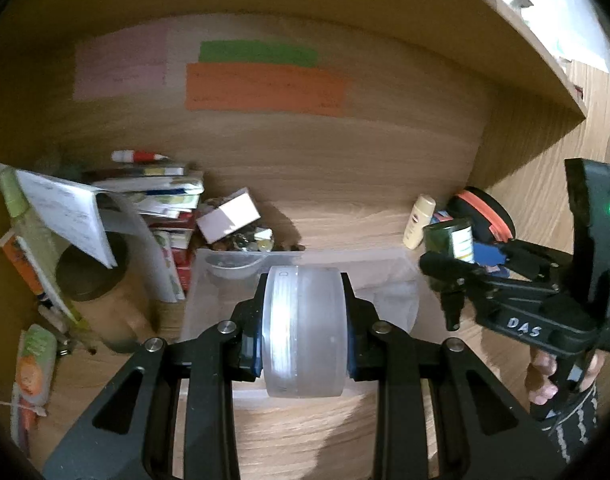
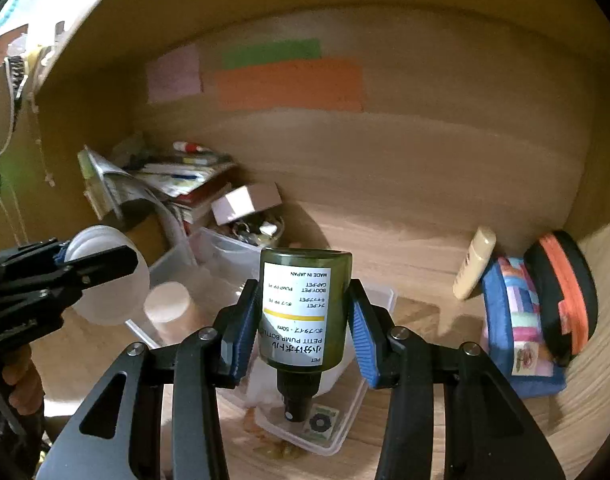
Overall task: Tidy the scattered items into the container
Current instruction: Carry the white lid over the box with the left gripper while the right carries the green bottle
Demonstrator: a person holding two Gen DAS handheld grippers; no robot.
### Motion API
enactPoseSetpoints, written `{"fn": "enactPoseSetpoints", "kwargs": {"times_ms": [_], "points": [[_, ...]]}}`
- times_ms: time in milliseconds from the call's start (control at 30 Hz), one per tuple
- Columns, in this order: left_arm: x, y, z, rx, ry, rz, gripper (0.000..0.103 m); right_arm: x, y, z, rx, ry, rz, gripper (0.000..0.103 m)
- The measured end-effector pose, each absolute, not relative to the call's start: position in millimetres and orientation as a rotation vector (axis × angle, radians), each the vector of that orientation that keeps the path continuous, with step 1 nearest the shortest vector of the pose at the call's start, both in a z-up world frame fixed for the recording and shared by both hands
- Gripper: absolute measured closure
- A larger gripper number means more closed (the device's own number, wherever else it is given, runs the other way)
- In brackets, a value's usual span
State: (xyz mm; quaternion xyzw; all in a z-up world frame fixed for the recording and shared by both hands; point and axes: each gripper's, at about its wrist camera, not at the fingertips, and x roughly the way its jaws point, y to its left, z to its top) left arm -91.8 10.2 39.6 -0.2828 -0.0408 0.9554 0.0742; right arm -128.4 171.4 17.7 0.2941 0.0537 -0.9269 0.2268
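Observation:
My left gripper (image 1: 304,334) is shut on a translucent white round jar (image 1: 304,332), held above the clear plastic container (image 1: 209,280). It also shows in the right wrist view (image 2: 105,276). My right gripper (image 2: 301,328) is shut on a dark green pump bottle (image 2: 305,312) with a white label, held upside down over the clear container (image 2: 345,420); the bottle also shows in the left wrist view (image 1: 451,240). A cream tube (image 2: 473,264), a blue patterned pouch (image 2: 517,320) and a black-and-orange round case (image 2: 565,292) lie at the right.
A pile of books and papers (image 1: 145,200), a white box (image 1: 229,216) on a bowl of small items, and a brown-lidded jar (image 1: 93,276) crowd the left. Packets (image 1: 33,364) lie at the far left. Wooden walls with coloured paper strips (image 1: 265,84) enclose the space.

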Motion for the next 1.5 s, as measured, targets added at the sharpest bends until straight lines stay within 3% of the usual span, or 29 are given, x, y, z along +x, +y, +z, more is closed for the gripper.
{"fn": "enactPoseSetpoints", "kwargs": {"times_ms": [733, 1233, 1367, 1500], "points": [[-142.8, 50.4, -18.7, -1.082, -0.060, 2.717, 0.074, -149.1, 178.6, -30.8, 0.974, 0.196, -2.521, 0.064], [-140.6, 59.8, -30.8, -1.138, 0.011, 2.703, 0.074, -140.1, 164.7, -37.8, 0.963, 0.418, -2.504, 0.064], [-131.8, 56.5, -23.5, -1.118, 0.002, 2.730, 0.070, -139.9, 162.9, -36.2, 0.959, 0.433, -2.508, 0.064], [-118.3, 51.5, -11.1, -1.062, -0.017, 2.770, 0.054, -141.0, 161.8, -34.7, 0.960, 0.437, -2.511, 0.060]]}}
